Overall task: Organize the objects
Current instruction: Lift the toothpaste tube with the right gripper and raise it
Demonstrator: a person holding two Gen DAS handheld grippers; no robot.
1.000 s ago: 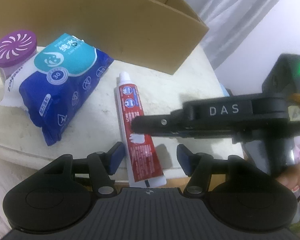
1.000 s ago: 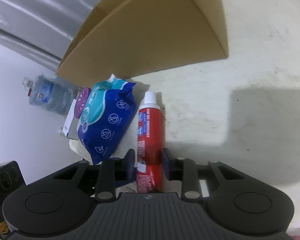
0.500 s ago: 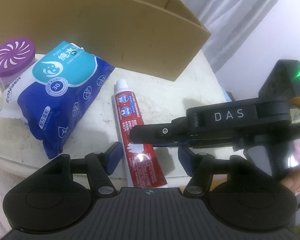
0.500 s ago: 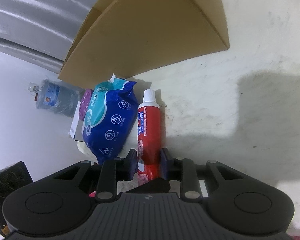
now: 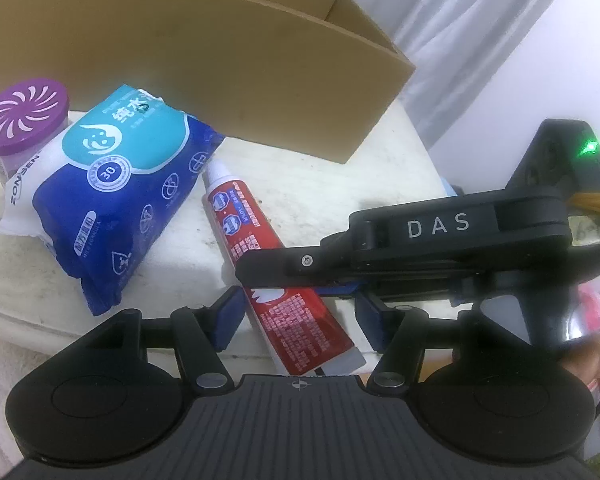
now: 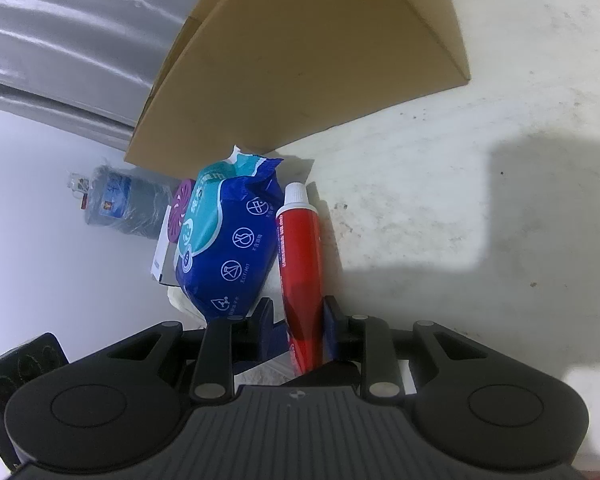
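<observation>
A red toothpaste tube [image 5: 240,216] lies on the white table [image 5: 340,176], its white cap toward the cardboard box [image 5: 180,60]. My right gripper [image 5: 252,282] reaches in from the right and is shut on the tube's lower half. The right wrist view shows the tube [image 6: 300,248] edge-on between its pads [image 6: 298,318]. My left gripper [image 5: 300,318] straddles the tube's flat tail. Its jaws are closing, with small gaps left at both pads. A blue wipes pack [image 5: 112,200] lies just left of the tube.
A purple-lidded jar [image 5: 24,116] stands behind the wipes pack at the table's left edge. The open cardboard box [image 6: 300,60] fills the back. A water bottle [image 6: 112,200] stands on the floor beyond. A hand [image 5: 592,360] holds the right gripper.
The right gripper's finger has slid a little further across the tube, and the tube has rolled onto its edge in the right wrist view. The left jaws widened slightly, then narrowed again.
</observation>
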